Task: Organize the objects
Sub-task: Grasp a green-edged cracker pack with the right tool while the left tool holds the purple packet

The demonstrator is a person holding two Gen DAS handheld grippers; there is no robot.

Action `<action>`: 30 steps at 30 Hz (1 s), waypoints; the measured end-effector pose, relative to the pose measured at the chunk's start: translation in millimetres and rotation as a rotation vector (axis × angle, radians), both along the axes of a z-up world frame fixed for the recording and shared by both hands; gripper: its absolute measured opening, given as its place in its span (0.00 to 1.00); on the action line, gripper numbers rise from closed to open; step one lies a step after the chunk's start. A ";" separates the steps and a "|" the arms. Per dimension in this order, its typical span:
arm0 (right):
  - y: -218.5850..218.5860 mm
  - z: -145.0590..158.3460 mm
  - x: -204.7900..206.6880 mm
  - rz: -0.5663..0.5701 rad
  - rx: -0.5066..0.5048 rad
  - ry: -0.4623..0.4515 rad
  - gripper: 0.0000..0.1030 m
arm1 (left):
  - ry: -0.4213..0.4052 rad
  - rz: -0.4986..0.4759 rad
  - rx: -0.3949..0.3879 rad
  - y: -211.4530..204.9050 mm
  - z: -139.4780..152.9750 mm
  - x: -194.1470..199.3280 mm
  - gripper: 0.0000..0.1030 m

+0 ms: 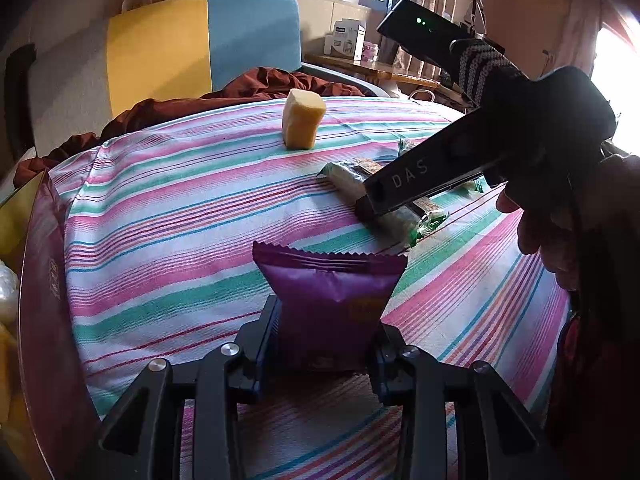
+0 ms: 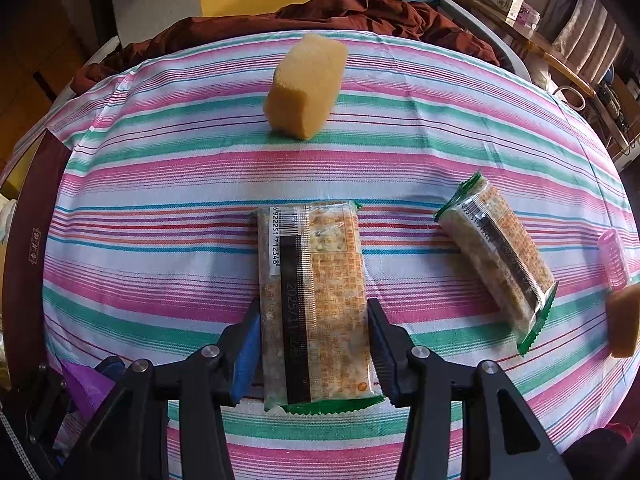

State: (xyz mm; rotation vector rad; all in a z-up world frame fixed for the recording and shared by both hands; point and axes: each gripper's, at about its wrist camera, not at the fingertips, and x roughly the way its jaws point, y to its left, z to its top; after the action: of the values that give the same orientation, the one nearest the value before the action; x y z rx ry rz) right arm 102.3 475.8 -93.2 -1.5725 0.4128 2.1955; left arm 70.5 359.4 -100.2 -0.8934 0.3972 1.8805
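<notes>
While the left gripper is clamping a purple snack packet upright above the striped cloth, the right gripper is closing narrow around a clear-wrapped cracker bar lying flat, pads at its sides. A second bar is lying to its right; a yellow sponge block is sitting beyond.

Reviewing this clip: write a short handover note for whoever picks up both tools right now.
Left tool: shut on the purple snack packet, held above the striped cloth.
Right tool: closed around the near rice bar, which lies on the cloth.
Loose: second rice bar, yellow sponge, pink roller.
Done: two items gripped. Left: place both, then gather the rest.
</notes>
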 end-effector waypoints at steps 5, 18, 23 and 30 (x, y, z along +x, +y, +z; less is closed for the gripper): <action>-7.0 -1.5 -2.4 0.014 0.020 -0.007 0.48 | 0.012 0.002 -0.005 0.5 -0.5 1.2 0.38; -8.7 4.0 0.9 0.013 0.018 -0.004 0.48 | 0.020 0.003 -0.007 0.9 -0.8 1.8 0.38; -9.8 4.5 2.9 0.013 0.020 -0.001 0.48 | 0.032 0.004 -0.011 -0.7 -0.7 3.4 0.38; -9.6 5.2 3.3 0.017 0.023 -0.003 0.47 | 0.043 0.006 -0.018 -1.0 -0.7 4.8 0.38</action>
State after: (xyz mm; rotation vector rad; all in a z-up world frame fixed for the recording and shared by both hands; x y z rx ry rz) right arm 105.7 466.3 -88.0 -1.5729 0.3735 2.2029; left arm 75.2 358.3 -101.0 -0.8677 0.4387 1.9069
